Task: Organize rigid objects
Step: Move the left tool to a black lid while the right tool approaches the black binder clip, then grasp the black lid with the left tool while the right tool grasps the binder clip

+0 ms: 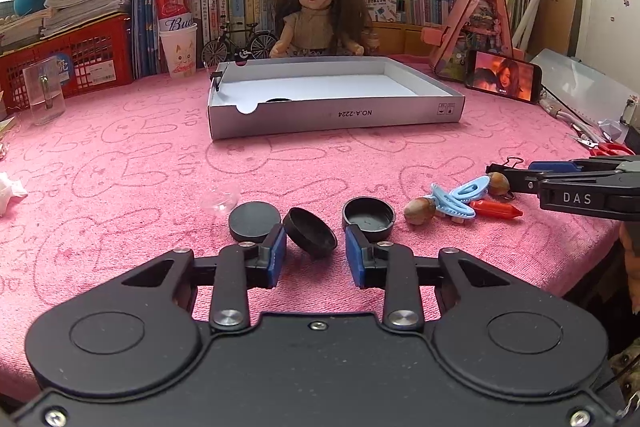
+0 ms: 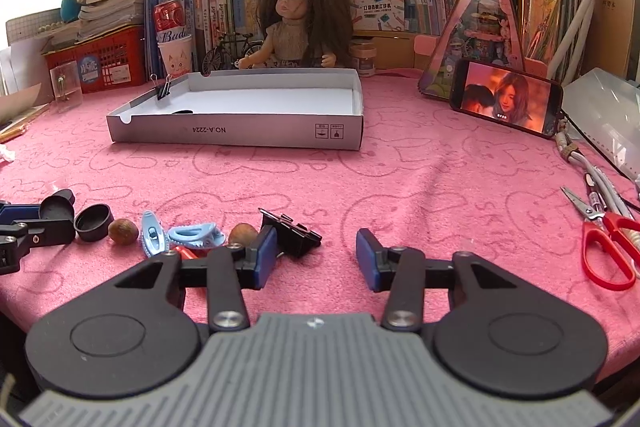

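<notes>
My left gripper (image 1: 316,247) is open over the pink cloth. A tilted black cap (image 1: 310,233) lies between its fingers, leaning by the left pad. A flat black cap (image 1: 254,221) lies to its left and an upturned cap (image 1: 368,217) to its right. Further right lie two nuts (image 1: 420,211), blue hair clips (image 1: 460,199) and a red crayon (image 1: 496,209). My right gripper (image 2: 316,255) is open and empty, beside a black binder clip (image 2: 292,233). The white box lid (image 2: 240,135) stands behind, holding a dark round object.
A phone (image 2: 506,103) plays video at the back right. Red scissors (image 2: 608,247) lie at the right edge. A doll (image 1: 316,15), books, a red crate (image 1: 68,59) and a clear cup (image 1: 44,91) line the back. A clear plastic piece (image 1: 220,201) lies near the caps.
</notes>
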`<state>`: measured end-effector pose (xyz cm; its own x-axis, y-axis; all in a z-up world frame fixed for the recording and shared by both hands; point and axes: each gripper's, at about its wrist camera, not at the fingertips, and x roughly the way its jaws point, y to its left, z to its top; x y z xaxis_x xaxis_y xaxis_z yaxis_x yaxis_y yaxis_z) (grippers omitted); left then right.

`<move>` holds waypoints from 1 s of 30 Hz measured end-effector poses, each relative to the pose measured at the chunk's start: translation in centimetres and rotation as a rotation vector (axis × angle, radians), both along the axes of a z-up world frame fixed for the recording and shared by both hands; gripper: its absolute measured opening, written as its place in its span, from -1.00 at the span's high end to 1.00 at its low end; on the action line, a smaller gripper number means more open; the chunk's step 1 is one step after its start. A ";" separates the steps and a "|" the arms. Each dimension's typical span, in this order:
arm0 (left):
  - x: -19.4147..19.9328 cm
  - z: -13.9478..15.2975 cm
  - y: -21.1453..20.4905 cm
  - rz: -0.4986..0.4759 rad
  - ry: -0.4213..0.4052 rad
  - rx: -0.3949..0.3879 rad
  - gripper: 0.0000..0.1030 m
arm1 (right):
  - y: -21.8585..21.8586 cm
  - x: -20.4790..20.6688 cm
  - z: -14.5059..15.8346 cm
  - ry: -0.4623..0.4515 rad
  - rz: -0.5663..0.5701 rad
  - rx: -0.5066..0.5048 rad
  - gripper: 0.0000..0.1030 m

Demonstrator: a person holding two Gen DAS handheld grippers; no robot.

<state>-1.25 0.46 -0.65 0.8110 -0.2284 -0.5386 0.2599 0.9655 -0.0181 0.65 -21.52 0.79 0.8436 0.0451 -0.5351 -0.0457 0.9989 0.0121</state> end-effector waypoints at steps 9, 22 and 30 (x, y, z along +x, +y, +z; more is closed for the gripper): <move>0.4 -0.1 -0.3 0.012 -0.014 -0.001 0.41 | 0.4 -0.2 0.1 -0.011 0.005 0.015 0.50; 0.9 -0.2 -0.6 0.034 -0.053 0.042 0.28 | 0.6 0.8 0.5 -0.031 0.008 0.038 0.04; 1.1 -0.4 -0.5 0.023 -0.042 0.022 0.42 | 1.0 1.0 0.4 -0.022 -0.010 0.012 0.43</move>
<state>-0.18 -0.03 -1.09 0.8377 -0.1983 -0.5089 0.2381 0.9711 0.0135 1.70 -20.47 1.22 0.8556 0.0423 -0.5159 -0.0356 0.9991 0.0229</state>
